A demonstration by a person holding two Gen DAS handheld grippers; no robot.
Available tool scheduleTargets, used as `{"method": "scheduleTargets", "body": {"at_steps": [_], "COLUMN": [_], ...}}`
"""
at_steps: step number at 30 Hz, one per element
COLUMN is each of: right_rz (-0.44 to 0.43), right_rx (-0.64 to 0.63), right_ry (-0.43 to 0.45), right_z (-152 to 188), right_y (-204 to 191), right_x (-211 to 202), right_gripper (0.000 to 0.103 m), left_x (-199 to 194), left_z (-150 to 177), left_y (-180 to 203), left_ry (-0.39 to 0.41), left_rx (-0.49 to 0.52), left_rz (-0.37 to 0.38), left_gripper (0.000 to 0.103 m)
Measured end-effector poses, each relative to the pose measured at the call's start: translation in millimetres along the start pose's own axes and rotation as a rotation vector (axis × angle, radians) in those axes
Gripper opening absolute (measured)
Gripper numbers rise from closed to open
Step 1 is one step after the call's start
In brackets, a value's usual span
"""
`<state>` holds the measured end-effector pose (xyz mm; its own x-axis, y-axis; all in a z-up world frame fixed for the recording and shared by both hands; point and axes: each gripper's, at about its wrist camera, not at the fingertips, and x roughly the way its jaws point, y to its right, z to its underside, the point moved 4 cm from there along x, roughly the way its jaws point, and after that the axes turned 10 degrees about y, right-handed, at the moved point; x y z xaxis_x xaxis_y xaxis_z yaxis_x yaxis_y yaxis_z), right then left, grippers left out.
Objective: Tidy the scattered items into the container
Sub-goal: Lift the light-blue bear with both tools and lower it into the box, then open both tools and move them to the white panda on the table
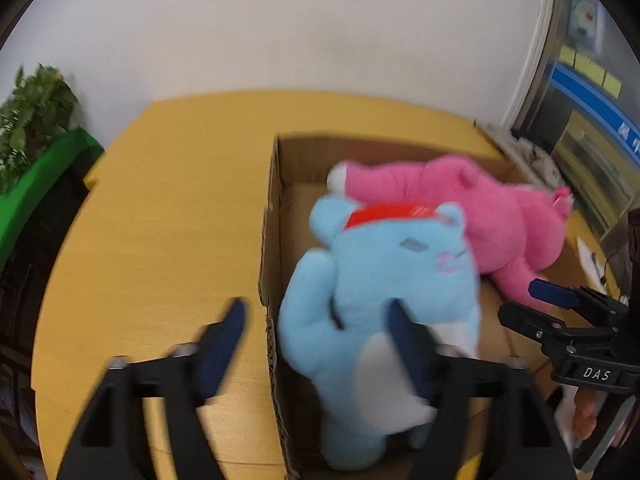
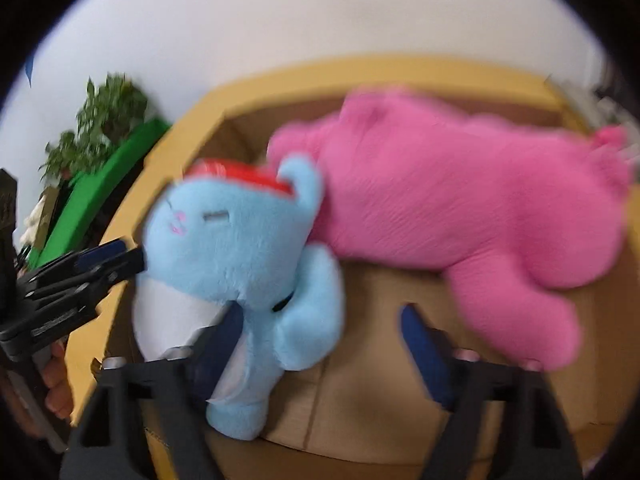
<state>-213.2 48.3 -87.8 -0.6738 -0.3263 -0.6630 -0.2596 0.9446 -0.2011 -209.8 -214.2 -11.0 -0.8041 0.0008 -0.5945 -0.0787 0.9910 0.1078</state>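
A light blue plush cat (image 1: 380, 280) with a red cap lies in the open cardboard box (image 1: 272, 240), its head against a pink plush (image 1: 480, 208) stretched across the back of the box. My left gripper (image 1: 318, 336) is open: one finger hangs over the table outside the box wall, the other rests against the blue cat's belly. In the right wrist view my right gripper (image 2: 322, 338) is open too, with the blue cat's (image 2: 232, 248) arm between its fingers and nothing pressed. The pink plush (image 2: 460, 200) lies just beyond. Both views are blurred.
The box stands on a yellow wooden table (image 1: 160, 220) against a white wall. A potted plant (image 1: 32, 120) and a green panel (image 1: 40, 176) are at the left. A window with shelves (image 1: 592, 140) is at the right. A hand (image 2: 56, 380) holds the left gripper.
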Motion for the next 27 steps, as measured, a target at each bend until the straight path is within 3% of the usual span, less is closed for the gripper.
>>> {"method": "scheduleTargets", "body": {"at_steps": [3,7,12,18,27], "right_rz": [0.020,0.075,0.099,0.142,0.133], "right_rx": [-0.052,-0.110,-0.122,-0.125,-0.118], "right_ry": [0.100,0.193,0.233,0.267,0.273], "right_z": [-7,-5,8,21,37], "right_y": [0,2,18,36,50], "right_x": [-44,-97,-139,-180,-199], "right_gripper": [0.082,0.082,0.082,0.082,0.082], "left_x": [-48,-91,-114,-128,-142], "left_z": [-11,-9,12,43,59], "left_y": [20,44,85,114,148], "left_ry": [0.118,0.168,0.170,0.131,0.126], "left_rx": [0.032,0.034,0.053,-0.016,-0.022], "left_rz": [0.000,0.048,0.105,0.182,0.215], "left_gripper": [0.103,0.103,0.103,0.103,0.103]}}
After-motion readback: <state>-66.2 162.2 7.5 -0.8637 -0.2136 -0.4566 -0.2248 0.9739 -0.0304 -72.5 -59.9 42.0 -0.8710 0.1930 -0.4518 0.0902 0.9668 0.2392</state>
